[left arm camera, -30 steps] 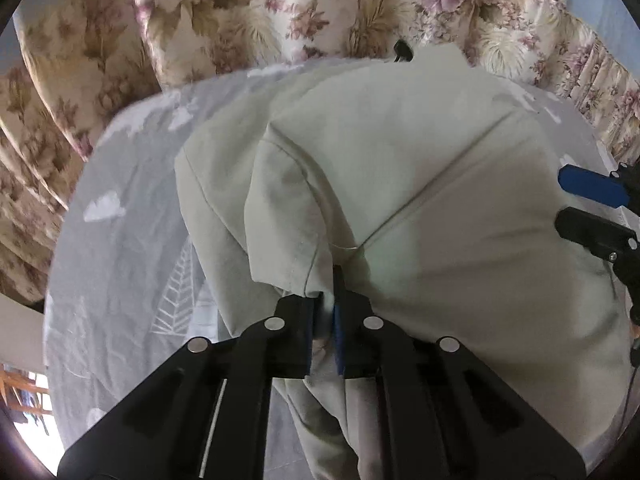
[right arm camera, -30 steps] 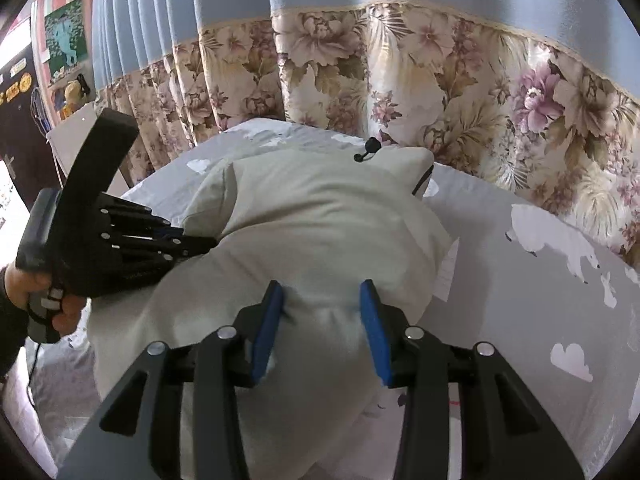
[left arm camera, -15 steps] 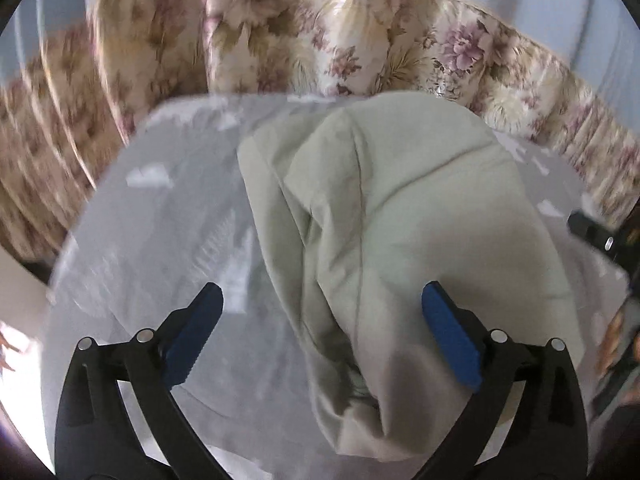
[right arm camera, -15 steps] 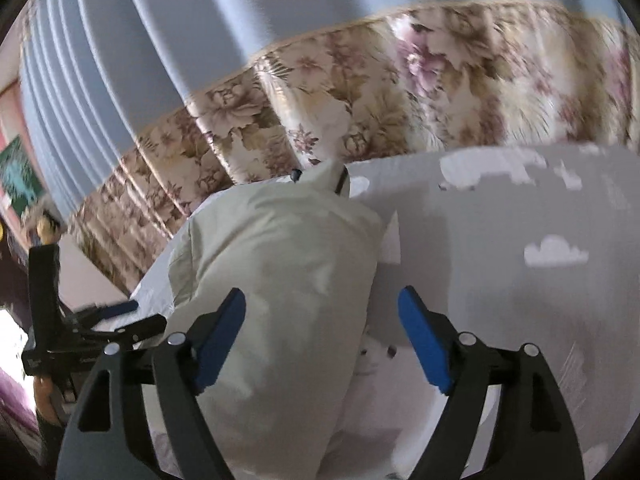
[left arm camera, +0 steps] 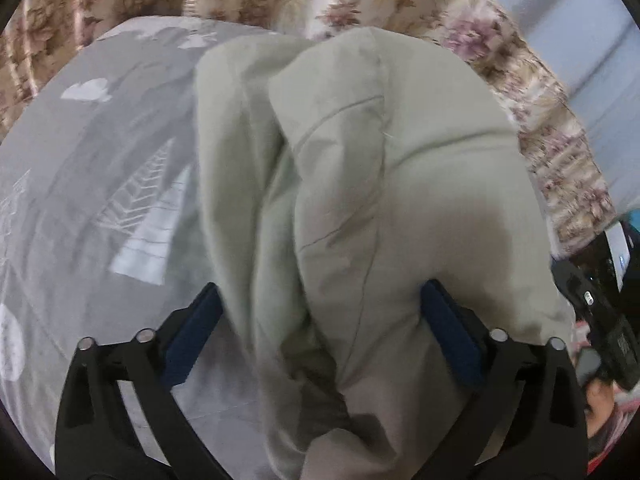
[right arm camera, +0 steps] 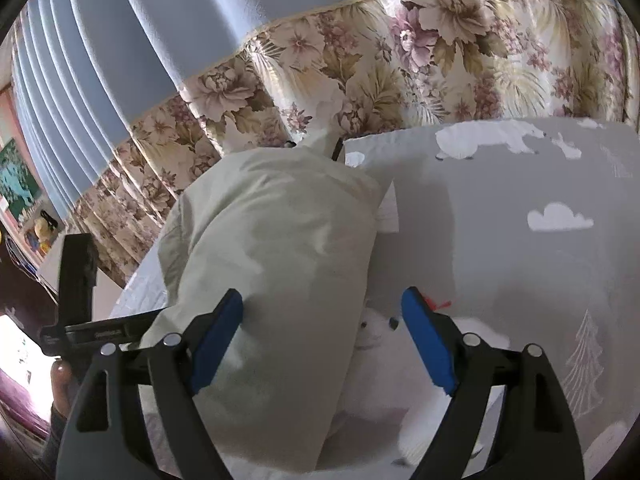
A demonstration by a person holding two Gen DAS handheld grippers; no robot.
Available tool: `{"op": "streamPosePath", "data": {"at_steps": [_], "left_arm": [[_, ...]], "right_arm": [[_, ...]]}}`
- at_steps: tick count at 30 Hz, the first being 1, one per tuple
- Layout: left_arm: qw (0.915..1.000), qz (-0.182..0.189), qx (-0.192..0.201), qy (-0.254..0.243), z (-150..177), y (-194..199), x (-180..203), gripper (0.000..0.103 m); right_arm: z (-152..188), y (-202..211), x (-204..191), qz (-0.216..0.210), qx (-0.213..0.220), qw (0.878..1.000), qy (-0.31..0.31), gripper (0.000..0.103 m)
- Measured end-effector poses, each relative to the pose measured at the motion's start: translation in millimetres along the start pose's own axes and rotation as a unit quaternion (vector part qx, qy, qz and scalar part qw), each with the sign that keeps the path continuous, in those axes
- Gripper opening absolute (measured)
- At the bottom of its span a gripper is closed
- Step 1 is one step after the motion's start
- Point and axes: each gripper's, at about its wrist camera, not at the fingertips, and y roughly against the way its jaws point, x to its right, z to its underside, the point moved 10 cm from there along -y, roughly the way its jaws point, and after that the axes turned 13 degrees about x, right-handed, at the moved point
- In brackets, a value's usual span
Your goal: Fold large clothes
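Two open grippers, left gripper (left arm camera: 320, 332) jaws closing, right gripper (right arm camera: 322, 340), folded garment (left arm camera: 360, 184)

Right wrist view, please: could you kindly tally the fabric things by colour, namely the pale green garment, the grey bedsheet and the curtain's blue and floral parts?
Pale green: 1, the garment
Grey with white prints: 1, the bedsheet
Blue: 1, the curtain top
Floral cream: 1, the curtain bottom
Total: 4
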Motion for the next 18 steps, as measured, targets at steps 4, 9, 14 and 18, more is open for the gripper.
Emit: {"op": "streamPosePath", "data": {"at_steps": [4,9,14,18], "left_arm": [[0.9981,0.034,-0.013,-0.050,5,-4,23,0.073],[0.9912,0.047,-0.035,-0.119,14,-1,34,0.059],[0.9849,0.058,-0.051,-0.155,16,-4,39,0.054],[0.9795,0.050,-0.050,-0.189,16,-8,45,0.049]], "right_arm": [[-5,-17,0,-0.026,-0.024,0.999,-0.020,0.083],[20,-30,-14,-0.071,-0.088,0.993,-0.021,0.084],[36,-31,-19,-0.094,-0.118,0.989,0.003,0.084],[43,-43,-26,-0.095,-0.139,0.984,0.059,0.084]]}}
